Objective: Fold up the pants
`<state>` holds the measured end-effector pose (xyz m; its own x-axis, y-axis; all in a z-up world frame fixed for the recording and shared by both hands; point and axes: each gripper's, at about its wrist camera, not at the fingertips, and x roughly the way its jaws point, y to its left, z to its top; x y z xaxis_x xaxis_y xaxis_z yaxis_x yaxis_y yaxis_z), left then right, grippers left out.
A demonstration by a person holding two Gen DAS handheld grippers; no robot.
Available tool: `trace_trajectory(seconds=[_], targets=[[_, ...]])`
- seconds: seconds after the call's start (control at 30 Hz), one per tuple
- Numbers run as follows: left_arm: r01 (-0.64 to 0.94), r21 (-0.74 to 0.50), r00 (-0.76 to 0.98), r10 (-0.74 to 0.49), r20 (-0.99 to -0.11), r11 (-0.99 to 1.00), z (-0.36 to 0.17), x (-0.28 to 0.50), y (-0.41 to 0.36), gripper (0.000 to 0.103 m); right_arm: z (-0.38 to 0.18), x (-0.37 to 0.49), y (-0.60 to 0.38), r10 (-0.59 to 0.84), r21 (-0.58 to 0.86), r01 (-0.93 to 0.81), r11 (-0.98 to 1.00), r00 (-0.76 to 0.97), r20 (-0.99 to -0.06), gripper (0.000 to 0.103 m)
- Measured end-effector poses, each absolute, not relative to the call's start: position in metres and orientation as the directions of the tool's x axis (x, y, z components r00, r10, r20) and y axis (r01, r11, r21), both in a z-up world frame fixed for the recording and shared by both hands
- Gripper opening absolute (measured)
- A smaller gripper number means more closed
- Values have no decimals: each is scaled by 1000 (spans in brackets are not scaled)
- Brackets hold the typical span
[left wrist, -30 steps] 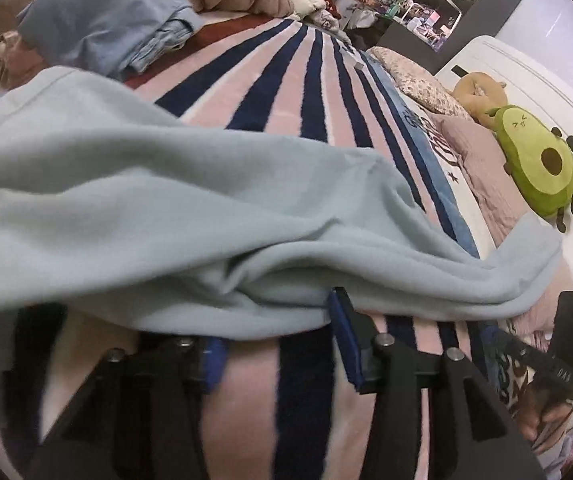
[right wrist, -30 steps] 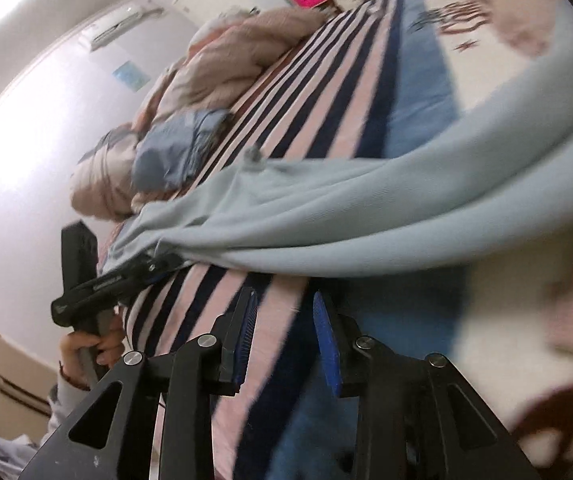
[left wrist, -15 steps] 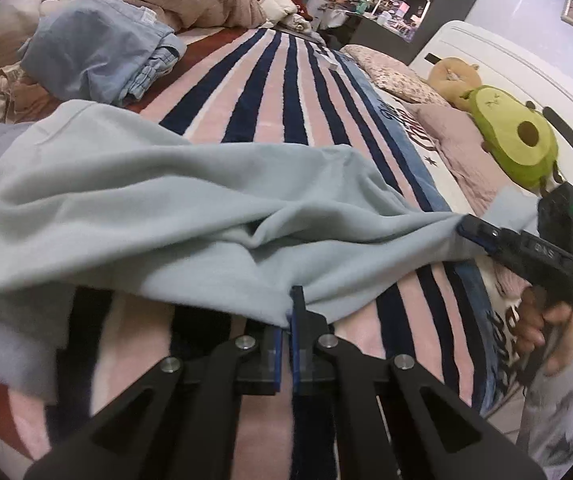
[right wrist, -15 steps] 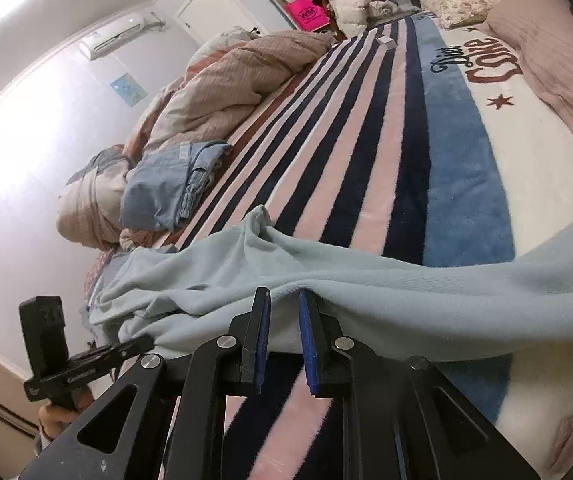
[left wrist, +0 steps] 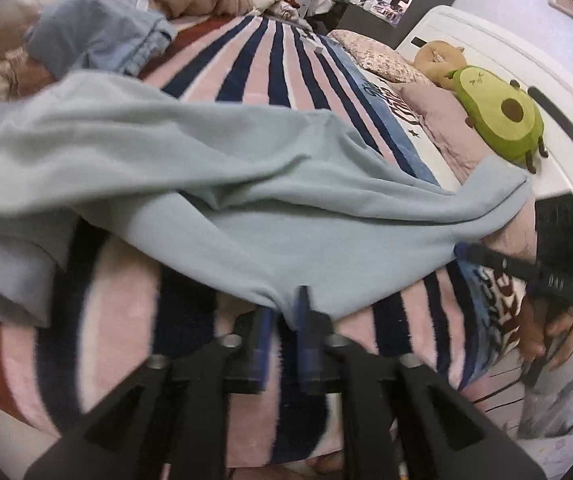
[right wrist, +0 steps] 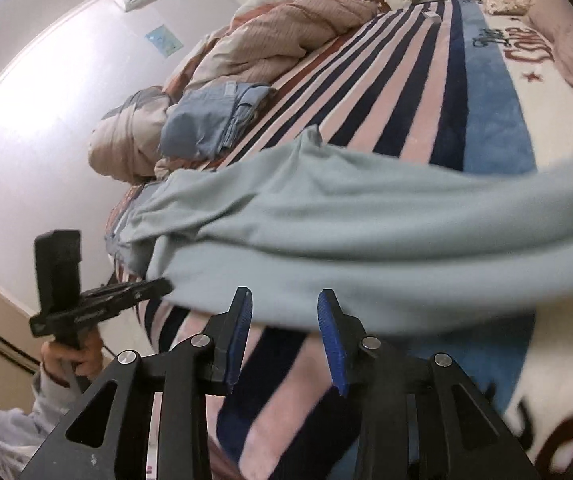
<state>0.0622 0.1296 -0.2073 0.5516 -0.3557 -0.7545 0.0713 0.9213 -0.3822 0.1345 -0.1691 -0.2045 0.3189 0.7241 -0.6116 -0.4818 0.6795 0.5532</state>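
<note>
Pale blue-green pants (left wrist: 246,184) lie crosswise over the striped blanket (left wrist: 270,64), their near hem toward both grippers. My left gripper (left wrist: 284,308) sits at that hem with its jaws opening; a small fold of fabric hangs between the blue pads (left wrist: 303,320) without being pressed. In the right wrist view the same pants (right wrist: 366,220) fill the middle. My right gripper (right wrist: 284,294) is also opening, its pads (right wrist: 240,320) wide apart just below the hem. Each view shows the other gripper at a pant end: the right gripper (left wrist: 462,250), the left gripper (right wrist: 164,284).
Folded blue jeans (left wrist: 98,36) and a crumpled beige duvet (right wrist: 286,28) lie at the far side of the bed. An avocado plush (left wrist: 498,120) and pillows (left wrist: 370,56) rest by the white headboard (left wrist: 486,48). A hand (right wrist: 74,356) grips the left tool.
A second ago both grippers were open; half a second ago both were shut on the pants' near hem. Now both have opened again, and the pants lie spread wider.
</note>
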Motion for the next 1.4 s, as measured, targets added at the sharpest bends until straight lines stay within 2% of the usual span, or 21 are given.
trace_trajectory(seconds=[0.03,0.07,0.13,0.4,0.47,0.53,0.57,0.7,0.83,0.9,1.0,1.13,1.27,1.3,1.33,1.37,1.4], targets=[[78,-420,549,-390,-739,904,-209,62,127,46,-206,130,-173,729,564,-473,677,323,-604,31],[85,-434,550,-405,-730,897,-210,62,124,51,-208,126,-178,731,571,-465,676,330,-597,32],[109,-444,536,-429,-727,889,-213,64,111,52,-210,122,-186,720,568,-449,690,351,-598,39],[81,-514,553,-467,-690,854,-226,113,66,52,-216,116,-228,683,573,-372,731,419,-599,39],[81,-524,556,-475,-683,848,-225,126,55,40,-217,116,-242,666,571,-347,744,446,-597,39],[89,-541,538,-497,-681,836,-226,133,49,8,-217,116,-257,648,568,-321,758,473,-597,39],[91,-556,531,-512,-675,826,-226,134,47,6,-217,116,-265,636,564,-309,766,487,-599,39],[132,-562,547,-533,-645,817,-206,119,46,3,-218,120,-286,598,536,-285,795,520,-610,43],[136,-596,554,-560,-616,791,-189,106,58,3,-222,125,-292,633,551,-322,770,498,-593,49],[132,-609,544,-571,-615,782,-184,103,60,3,-222,125,-289,633,539,-339,771,493,-597,49],[138,-631,527,-596,-605,763,-179,102,62,3,-221,129,-285,652,548,-360,756,492,-577,59],[139,-618,528,-586,-615,774,-178,103,63,3,-218,147,-281,644,525,-377,763,514,-567,66],[155,-594,522,-576,-629,789,-179,98,62,3,-212,166,-285,642,541,-359,761,539,-545,67],[154,-593,516,-576,-634,790,-182,96,62,3,-210,167,-286,657,552,-370,748,536,-531,64],[153,-596,509,-580,-637,789,-185,94,64,3,-205,164,-284,679,558,-396,729,521,-517,49],[152,-597,498,-583,-642,788,-189,92,64,3,-202,160,-284,687,553,-414,723,517,-511,39],[154,-596,482,-586,-651,788,-194,89,62,3,-197,153,-285,685,536,-431,726,526,-504,24]])
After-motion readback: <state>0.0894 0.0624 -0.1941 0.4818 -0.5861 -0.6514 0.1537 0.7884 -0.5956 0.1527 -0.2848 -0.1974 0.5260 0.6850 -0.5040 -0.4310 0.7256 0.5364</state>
